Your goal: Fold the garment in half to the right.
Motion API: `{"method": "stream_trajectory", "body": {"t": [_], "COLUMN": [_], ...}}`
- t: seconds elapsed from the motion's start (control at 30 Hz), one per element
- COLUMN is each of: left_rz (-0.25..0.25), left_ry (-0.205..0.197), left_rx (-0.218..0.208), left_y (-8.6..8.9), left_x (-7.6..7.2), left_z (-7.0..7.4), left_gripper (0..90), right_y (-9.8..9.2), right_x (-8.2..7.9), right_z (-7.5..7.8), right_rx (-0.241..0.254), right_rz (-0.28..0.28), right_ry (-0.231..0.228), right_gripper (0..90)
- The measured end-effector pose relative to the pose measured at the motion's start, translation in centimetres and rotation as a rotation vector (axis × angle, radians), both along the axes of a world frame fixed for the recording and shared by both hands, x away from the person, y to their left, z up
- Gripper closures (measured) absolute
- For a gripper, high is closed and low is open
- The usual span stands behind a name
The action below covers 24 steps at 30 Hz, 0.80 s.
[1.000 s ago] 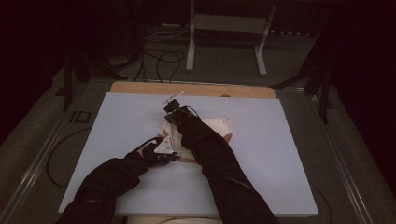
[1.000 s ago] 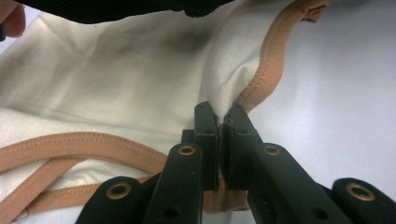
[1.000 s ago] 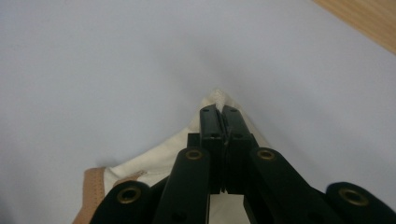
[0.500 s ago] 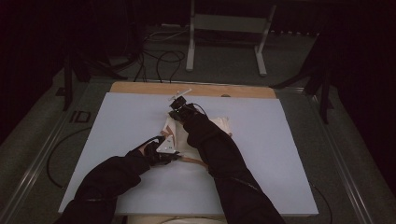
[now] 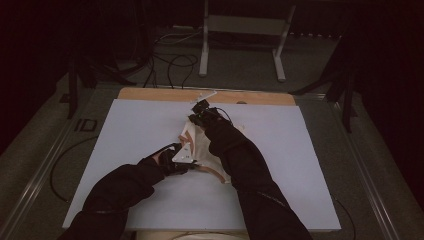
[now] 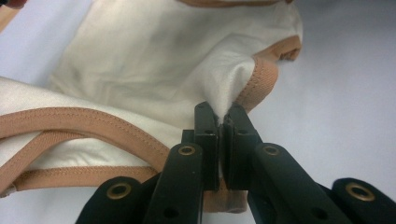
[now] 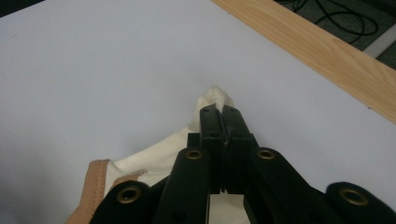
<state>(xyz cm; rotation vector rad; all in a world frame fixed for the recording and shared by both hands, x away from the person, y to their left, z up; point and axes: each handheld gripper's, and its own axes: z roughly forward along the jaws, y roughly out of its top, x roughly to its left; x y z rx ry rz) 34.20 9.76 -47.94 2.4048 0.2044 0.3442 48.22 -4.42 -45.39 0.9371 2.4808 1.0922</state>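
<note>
- My left gripper point(image 6: 219, 123) is clamped on a pinch of the cream garment point(image 6: 154, 70), right where the white cloth meets its tan trim point(image 6: 264, 77); the pads have cloth squeezed between them with no gap.
- My right gripper point(image 7: 223, 119) is closed on another tip of the same garment point(image 7: 212, 100), a small tuft poking out past the jaws, with the far wooden edge point(image 7: 327, 51) of the tabletop ahead of it.
- From the high view, the garment point(image 5: 200, 145) lies near the middle of the pale tabletop point(image 5: 300, 150), bunched between my two hands: the left gripper point(image 5: 182, 156) at its near side, the right gripper point(image 5: 199, 114) at its far end.
- The step, as I judge it, is to spread or straighten the garment, so I should draw the two pinched points apart evenly, keeping both grips firm.
- The right grip holds only a small tip of cloth; a sudden tug could slip it out, so I would pull slowly and watch that tuft.
- I should keep the cloth low, just off the tabletop, so the slack middle drags flat instead of folding under itself.
- The trim by my left gripper is curled over; I would pull along the line of the trim so it lies straight and unrolled.
- Only once the cloth lies taut between the grippers should I set it down and let go.
</note>
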Motion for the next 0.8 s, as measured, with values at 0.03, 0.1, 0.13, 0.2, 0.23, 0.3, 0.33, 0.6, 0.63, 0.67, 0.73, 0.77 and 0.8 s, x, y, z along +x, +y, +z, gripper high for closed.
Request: {"method": "stream_trajectory", "body": {"t": [0.03, 0.1, 0.13, 0.2, 0.23, 0.3, 0.33, 0.6, 0.63, 0.67, 0.73, 0.77, 0.8], "left_rz": [0.0, -0.002, -0.004, -0.008, -0.009, -0.015, -0.017, -0.038, -0.041, -0.042, -0.048, -0.05, -0.057], "left_ry": [-0.003, -0.007, -0.008, -0.01, -0.012, -0.014, -0.016, -0.033, -0.032, -0.034, -0.04, -0.038, -0.037], "left_rx": [-0.005, -0.009, -0.006, -0.01, -0.009, -0.01, -0.009, -0.007, -0.01, -0.011, -0.006, -0.007, -0.002], "left_y": [-0.2, -0.4, -0.5, -0.7, -0.9, -1.1, -1.2, -2.4, -2.6, -2.7, -3.0, -3.2, -3.4], "left_x": [0.0, 0.0, 0.0, 0.0, 0.0, 0.0, 0.0, 0.1, 0.2, 0.2, 0.3, 0.3, 0.3], "left_z": [0.2, 0.3, 0.4, 0.5, 0.6, 0.7, 0.8, 1.3, 1.4, 1.5, 1.6, 1.7, 1.7], "left_gripper": [87.5, 87.5, 87.5, 87.5, 87.5, 87.5, 87.5, 87.5, 87.5, 87.5, 87.5, 87.5, 87.5], "right_y": [-0.3, -0.6, -0.9, -1.3, -1.5, -2.0, -2.2, -4.2, -4.4, -4.7, -5.3, -5.5, -5.7], "right_x": [0.0, -0.1, -0.1, -0.1, -0.2, -0.2, -0.2, -0.6, -0.6, -0.6, -0.7, -0.7, -0.8], "right_z": [0.1, 0.3, 0.4, 0.6, 0.7, 0.8, 0.8, 1.4, 1.5, 1.5, 1.6, 1.7, 1.7], "right_rx": [0.002, 0.009, 0.012, 0.014, 0.02, 0.021, 0.024, 0.042, 0.045, 0.049, 0.052, 0.055, 0.054], "right_rz": [-0.002, -0.007, -0.01, -0.014, -0.017, -0.022, -0.024, -0.047, -0.052, -0.055, -0.062, -0.066, -0.069], "right_ry": [-0.003, -0.004, -0.007, -0.012, -0.013, -0.017, -0.017, -0.025, -0.027, -0.028, -0.033, -0.03, -0.034], "right_gripper": [89.6, 89.6, 89.6, 89.6, 89.6, 89.6, 89.6, 89.6, 89.6, 89.6, 89.6, 89.6, 89.6]}}
